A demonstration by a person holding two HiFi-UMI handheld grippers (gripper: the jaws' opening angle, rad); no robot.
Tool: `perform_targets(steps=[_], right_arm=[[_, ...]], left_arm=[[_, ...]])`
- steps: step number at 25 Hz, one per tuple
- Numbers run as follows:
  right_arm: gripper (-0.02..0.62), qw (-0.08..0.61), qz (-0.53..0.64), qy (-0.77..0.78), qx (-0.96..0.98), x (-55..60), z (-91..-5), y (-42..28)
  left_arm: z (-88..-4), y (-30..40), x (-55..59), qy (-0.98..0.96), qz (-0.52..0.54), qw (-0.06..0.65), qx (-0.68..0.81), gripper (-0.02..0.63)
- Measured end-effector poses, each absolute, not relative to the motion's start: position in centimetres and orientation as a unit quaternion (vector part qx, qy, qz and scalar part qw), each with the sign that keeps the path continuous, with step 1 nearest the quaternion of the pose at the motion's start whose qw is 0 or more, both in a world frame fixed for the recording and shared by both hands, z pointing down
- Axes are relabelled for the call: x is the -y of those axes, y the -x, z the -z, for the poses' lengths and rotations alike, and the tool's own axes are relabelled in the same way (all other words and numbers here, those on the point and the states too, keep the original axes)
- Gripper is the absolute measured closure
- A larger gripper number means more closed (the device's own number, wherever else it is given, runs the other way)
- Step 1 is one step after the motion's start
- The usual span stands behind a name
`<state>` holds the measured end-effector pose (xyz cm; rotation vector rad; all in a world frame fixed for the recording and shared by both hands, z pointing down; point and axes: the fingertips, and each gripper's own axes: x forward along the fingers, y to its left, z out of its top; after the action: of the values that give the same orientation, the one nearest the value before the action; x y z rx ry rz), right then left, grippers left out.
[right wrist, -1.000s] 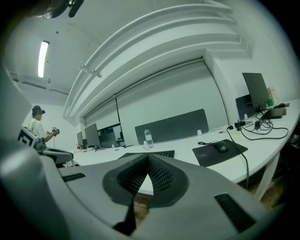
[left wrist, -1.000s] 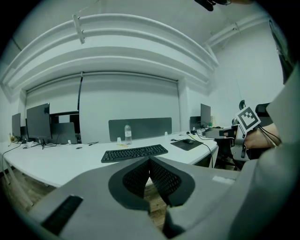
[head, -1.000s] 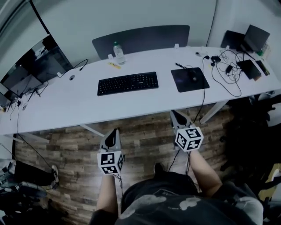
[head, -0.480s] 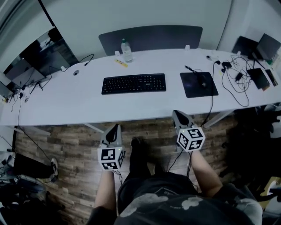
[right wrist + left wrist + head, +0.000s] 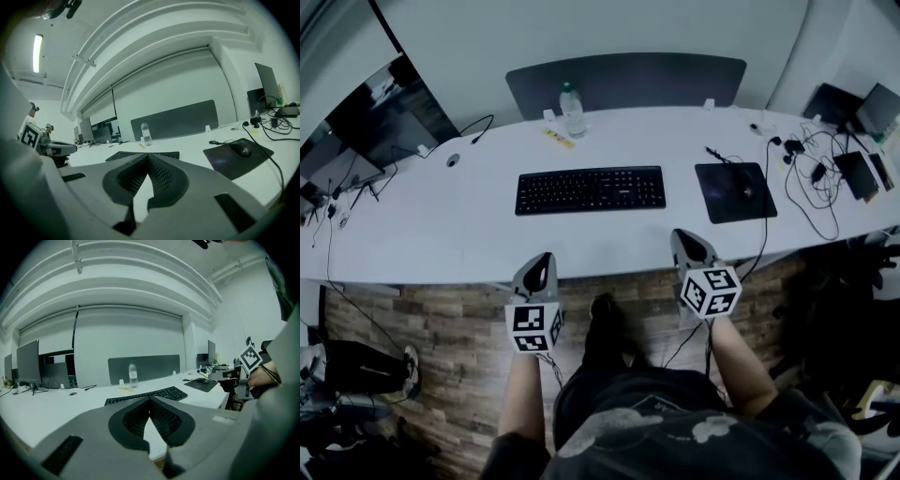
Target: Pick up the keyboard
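– How is the left gripper (image 5: 542, 262)?
– It hovers at the near edge of the white table (image 5: 441, 225), jaws closed together, holding nothing.
– And the keyboard (image 5: 591, 189)?
– It lies flat on the table, beyond both grippers, untouched.
– The right gripper (image 5: 684, 242)?
– Also closed and empty, in front of the mouse pad (image 5: 734, 191).

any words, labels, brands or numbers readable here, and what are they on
No text can be read in any view.
keyboard: key legends too small to read.
bottle: label blurred.
yellow strip: any print too small to read.
left cube, right cube: black-and-white square marker patterns only, no words.
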<state>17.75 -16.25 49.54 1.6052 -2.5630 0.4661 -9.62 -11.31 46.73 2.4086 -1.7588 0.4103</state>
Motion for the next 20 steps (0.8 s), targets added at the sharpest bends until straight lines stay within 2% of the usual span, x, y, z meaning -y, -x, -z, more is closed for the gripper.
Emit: perform_targets(steps=[16, 17, 20], right_arm=[[0.594, 0.065, -0.149, -0.54, 0.826, 31.3, -49.4, -12.3], [0.594, 0.066, -0.149, -0.542, 0.824, 31.9, -49.3, -12.1], [0.595, 0.069, -0.149, -0.547, 0.821, 33.7, -49.2, -11.8]], left_arm=[[-48.8, 13.8, 27.3, -0.853, -0.197, 0.05, 0.481, 0.597], [-49.1, 13.8, 27.8, -0.858, -0.206, 0.047, 0.468, 0.568], [-50.2, 13.3, 29.0, -0.879, -0.245, 0.03, 0.408, 0.415]])
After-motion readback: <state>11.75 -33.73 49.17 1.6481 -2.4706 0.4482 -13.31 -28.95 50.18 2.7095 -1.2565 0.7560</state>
